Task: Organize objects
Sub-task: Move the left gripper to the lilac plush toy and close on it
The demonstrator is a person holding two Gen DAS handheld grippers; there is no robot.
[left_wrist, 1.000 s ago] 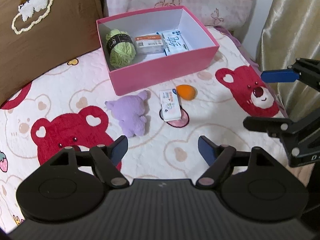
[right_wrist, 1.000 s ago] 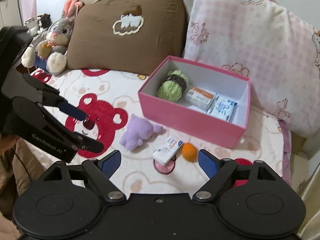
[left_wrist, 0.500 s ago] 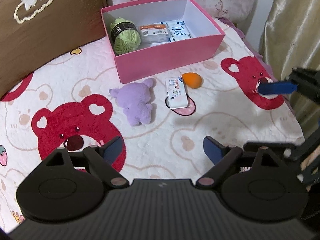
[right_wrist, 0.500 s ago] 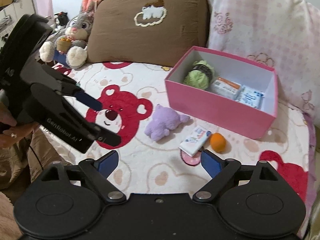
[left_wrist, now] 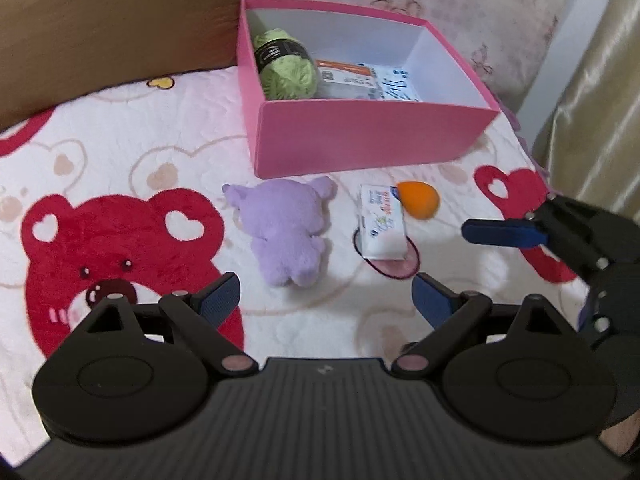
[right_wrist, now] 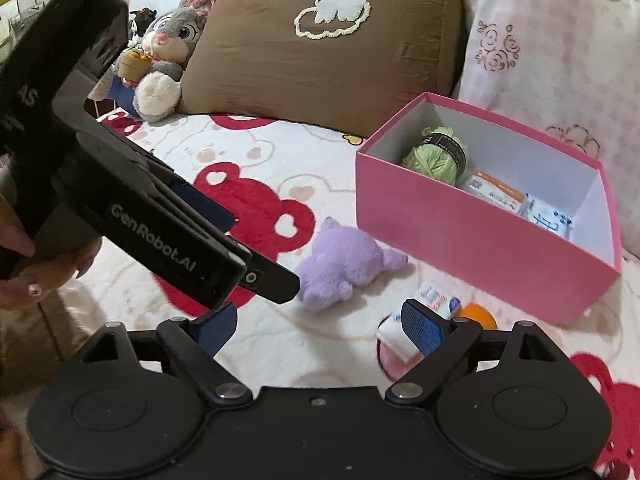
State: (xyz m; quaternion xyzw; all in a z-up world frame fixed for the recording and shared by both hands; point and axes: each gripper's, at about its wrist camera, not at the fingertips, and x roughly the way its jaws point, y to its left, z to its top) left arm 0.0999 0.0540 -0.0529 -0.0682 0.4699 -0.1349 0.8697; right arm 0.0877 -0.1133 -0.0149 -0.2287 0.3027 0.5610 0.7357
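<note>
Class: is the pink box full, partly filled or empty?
Partly filled: the pink box holds green yarn and two packets; its right part is bare.

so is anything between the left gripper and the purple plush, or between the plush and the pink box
Nothing visible. The left gripper, its jaws opening and empty, faces the purple plush across bare blanket. The plush lies just in front of the pink box, whose near wall it must clear. The small packet and orange ball lie off to its side.
</note>
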